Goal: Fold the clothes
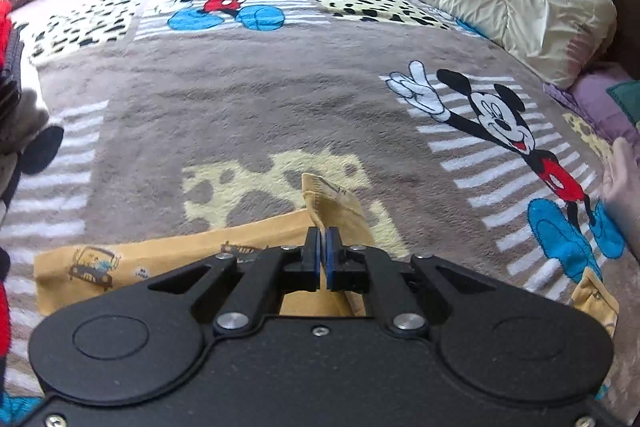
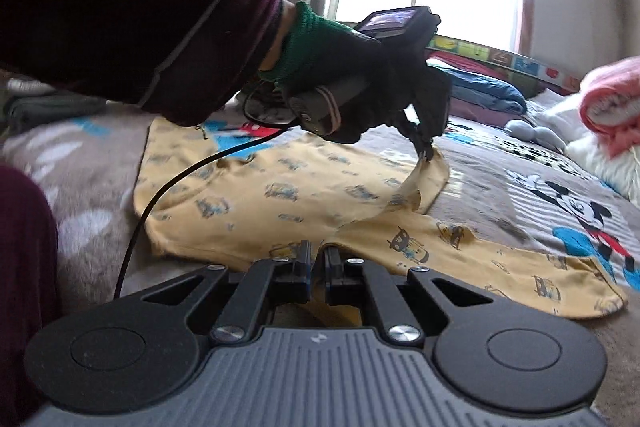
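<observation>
Tension matters: left gripper [image 1: 322,243] and right gripper [image 2: 318,259], both clamped on yellow garment [image 2: 280,195], should carry its edge over evenly

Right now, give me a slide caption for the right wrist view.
Left gripper pinches a corner of the yellow car-print garment on the cartoon blanket.
</observation>
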`<state>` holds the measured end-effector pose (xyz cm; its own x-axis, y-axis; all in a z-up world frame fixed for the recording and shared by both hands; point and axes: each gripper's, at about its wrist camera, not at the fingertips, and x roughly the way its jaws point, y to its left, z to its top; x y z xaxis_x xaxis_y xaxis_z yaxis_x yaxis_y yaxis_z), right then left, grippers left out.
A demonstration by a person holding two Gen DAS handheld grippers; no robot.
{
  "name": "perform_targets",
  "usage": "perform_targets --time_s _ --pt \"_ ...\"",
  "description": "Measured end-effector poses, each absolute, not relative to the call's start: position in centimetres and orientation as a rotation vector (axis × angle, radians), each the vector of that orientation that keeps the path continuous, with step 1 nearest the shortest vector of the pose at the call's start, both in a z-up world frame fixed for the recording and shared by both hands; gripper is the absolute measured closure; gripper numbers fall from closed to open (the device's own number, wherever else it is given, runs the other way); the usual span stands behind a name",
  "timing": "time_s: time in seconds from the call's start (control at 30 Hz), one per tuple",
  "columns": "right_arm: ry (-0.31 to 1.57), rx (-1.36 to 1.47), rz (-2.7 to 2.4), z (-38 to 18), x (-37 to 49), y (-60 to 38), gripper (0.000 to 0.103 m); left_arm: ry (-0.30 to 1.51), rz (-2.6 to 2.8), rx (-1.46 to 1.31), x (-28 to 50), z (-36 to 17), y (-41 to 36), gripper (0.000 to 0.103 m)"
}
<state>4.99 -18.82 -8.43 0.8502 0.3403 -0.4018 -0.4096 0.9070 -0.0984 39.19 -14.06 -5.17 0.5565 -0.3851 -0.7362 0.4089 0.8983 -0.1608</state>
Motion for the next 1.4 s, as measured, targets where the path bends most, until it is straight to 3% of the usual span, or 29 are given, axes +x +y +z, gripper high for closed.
perform_targets --time_s 0.5,0.77,0.8,0.9,1.1,1.4 --pt "0.492 -0.242 0.46 -10.1 5.7 -16.7 0.095 0.818 -0.472 -0.084 39.0 -7.6 -10.6 0.102" --pt "0.497 -0.247 0.459 -10.6 5.9 -16.5 0.092 0.689 -0.43 0.194 34.6 -3.7 -13.8 0.095" --pt "0.495 -0.248 0.458 -10.6 5.9 -16.5 0.091 0.682 -0.455 0.234 33.6 -3.0 -14.6 0.091" --pt "0.484 -0.256 0.456 -10.7 5.8 -16.4 0.089 0.681 -0.607 0.328 30.0 -1.5 -18.1 0.054" --pt "0.463 -0.268 0.448 -11.0 5.6 -16.3 0.088 0.681 -0.879 0.506 22.6 -0.5 -26.1 0.054" --pt "0.449 -0.278 0.436 -11.0 5.3 -16.1 0.08 0.716 -0.947 0.744 17.7 -4.4 -33.6 0.053"
